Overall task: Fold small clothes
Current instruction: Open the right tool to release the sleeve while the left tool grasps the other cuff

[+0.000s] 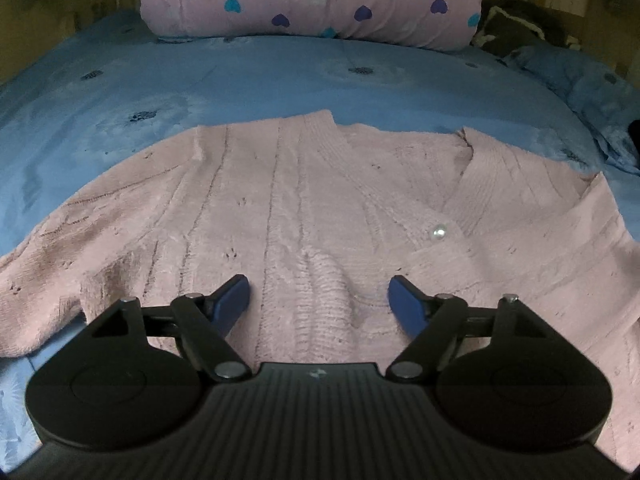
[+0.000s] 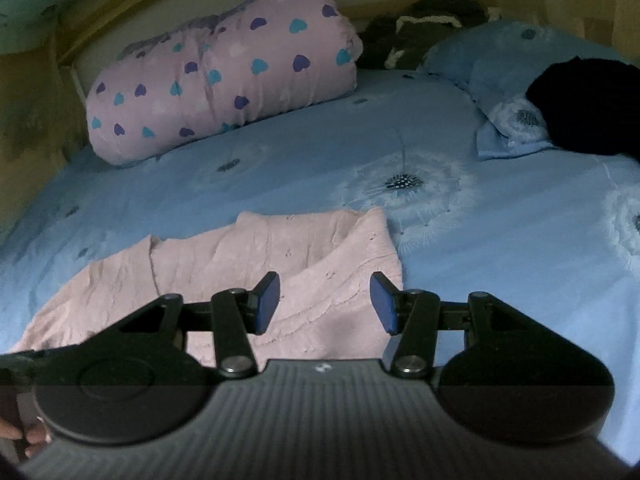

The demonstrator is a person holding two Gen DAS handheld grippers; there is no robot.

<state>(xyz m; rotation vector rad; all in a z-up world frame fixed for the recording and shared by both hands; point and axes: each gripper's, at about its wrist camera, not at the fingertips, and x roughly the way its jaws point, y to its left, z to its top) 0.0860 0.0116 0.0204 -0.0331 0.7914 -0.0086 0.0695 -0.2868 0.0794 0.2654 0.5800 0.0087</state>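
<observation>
Bed: blue sheet (image 2: 280,184), we see pink cardigan (image 1: 304,208) lying flat.
Cardigan: neck maybe points away; near edge hidden.
Left gripper (image 1: 319,300): fingers spread.
Right gripper (image 2: 325,300): fingers spread.

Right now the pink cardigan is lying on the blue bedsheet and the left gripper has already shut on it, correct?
Not quite. The left gripper is open, jaws spread apart over the pink cardigan and holding nothing, as the left wrist view shows. The cardigan does lie on the blue bedsheet.
</observation>
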